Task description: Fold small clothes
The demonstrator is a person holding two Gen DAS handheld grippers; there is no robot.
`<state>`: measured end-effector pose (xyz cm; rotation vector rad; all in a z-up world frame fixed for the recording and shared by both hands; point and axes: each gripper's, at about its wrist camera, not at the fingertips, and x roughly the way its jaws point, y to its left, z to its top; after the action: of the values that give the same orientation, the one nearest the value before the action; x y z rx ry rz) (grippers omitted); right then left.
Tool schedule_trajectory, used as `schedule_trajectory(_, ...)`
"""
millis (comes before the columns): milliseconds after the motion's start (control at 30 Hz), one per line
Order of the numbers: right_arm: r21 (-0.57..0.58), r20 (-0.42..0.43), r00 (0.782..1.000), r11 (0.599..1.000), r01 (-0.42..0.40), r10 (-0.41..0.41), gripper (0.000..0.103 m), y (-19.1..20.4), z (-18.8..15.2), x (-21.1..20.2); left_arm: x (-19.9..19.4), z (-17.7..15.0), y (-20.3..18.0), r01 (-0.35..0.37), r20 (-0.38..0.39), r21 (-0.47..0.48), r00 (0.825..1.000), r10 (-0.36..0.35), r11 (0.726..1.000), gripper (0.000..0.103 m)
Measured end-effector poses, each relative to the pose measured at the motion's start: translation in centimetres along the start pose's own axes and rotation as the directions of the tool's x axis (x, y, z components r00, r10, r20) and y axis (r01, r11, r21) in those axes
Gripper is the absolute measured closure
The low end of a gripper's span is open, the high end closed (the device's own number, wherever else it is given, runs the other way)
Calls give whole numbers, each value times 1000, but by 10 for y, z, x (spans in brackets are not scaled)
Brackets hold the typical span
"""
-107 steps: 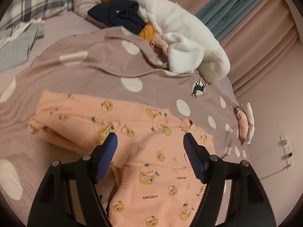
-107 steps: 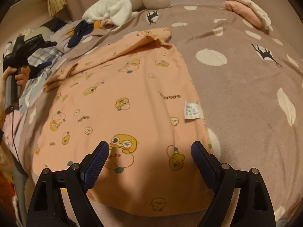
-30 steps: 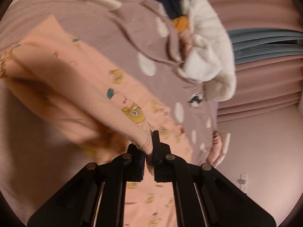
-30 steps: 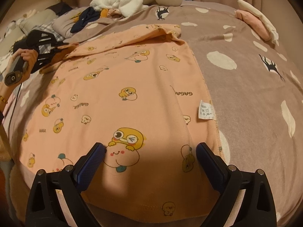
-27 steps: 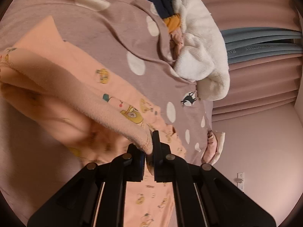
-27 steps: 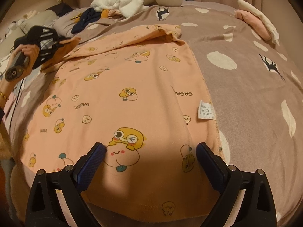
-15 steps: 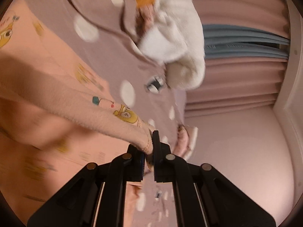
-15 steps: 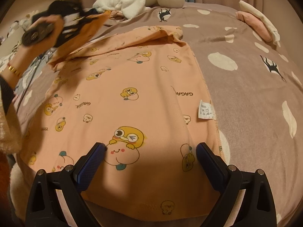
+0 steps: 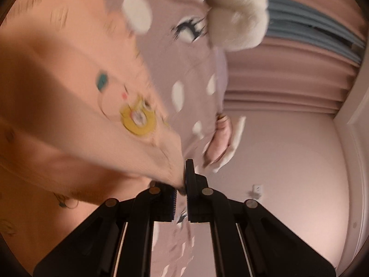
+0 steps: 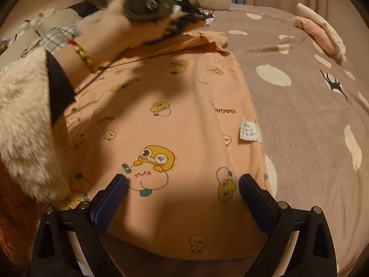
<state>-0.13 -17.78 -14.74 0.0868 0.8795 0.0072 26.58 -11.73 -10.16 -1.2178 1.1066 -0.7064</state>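
The peach cotton shirt printed with yellow cartoon ducks [image 10: 175,124] lies spread on the bed's mauve blanket with white spots [image 10: 306,106]. The left tongs [image 9: 182,182] are clamped on the shirt's sleeve cuff [image 9: 170,168], holding it raised above the shirt's upper part; the left hand [image 10: 129,23] wears a gold bracelet [image 10: 83,54] and a fluffy cream sleeve [image 10: 27,115]. The right tongs [image 10: 183,184] stand wide open over the hem, gripping nothing, near the white care label [image 10: 250,131]. A white plush throw [image 9: 237,16] lies beyond.
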Motion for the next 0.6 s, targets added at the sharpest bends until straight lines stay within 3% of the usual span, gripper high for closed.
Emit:
schedule_trajectory(100,-10,-1,1000,1000,-2,2,6,-1,-2,-2,13,-9,5,-8,-19,-29,1000,8,1000,100)
schedule_trajectory(300,-2,5,1000,1000,-18,18,6,-6,-6,-7,31,-27,-1,-71,-69,19,995,72,997,99)
schedule_trajectory(367,6,6,1000,1000,-24,24,6,-8,-7,-10,29,-33,-1,-77,-96,10,992,78,997,93)
schedule_trajectory(400,9,6,1000,1000,-26,26,6,-8,-7,-11,27,-34,0,-78,-110,8,991,79,997,74)
schedule_trajectory(433,13,6,1000,1000,-28,28,6,-9,-8,-13,22,-36,0,-86,-135,4,987,85,996,42)
schedule_trajectory(500,25,5,1000,999,-24,24,6,-10,-10,-16,3,-41,1,-93,-147,-12,985,91,996,13)
schedule_trajectory(533,30,7,1000,999,-25,24,6,-11,-10,-18,-13,-44,1,-104,-126,-5,987,103,995,12)
schedule_trajectory(600,47,11,999,998,-35,34,6,-11,-10,-20,-41,-49,-4,-193,-76,76,977,199,978,8)
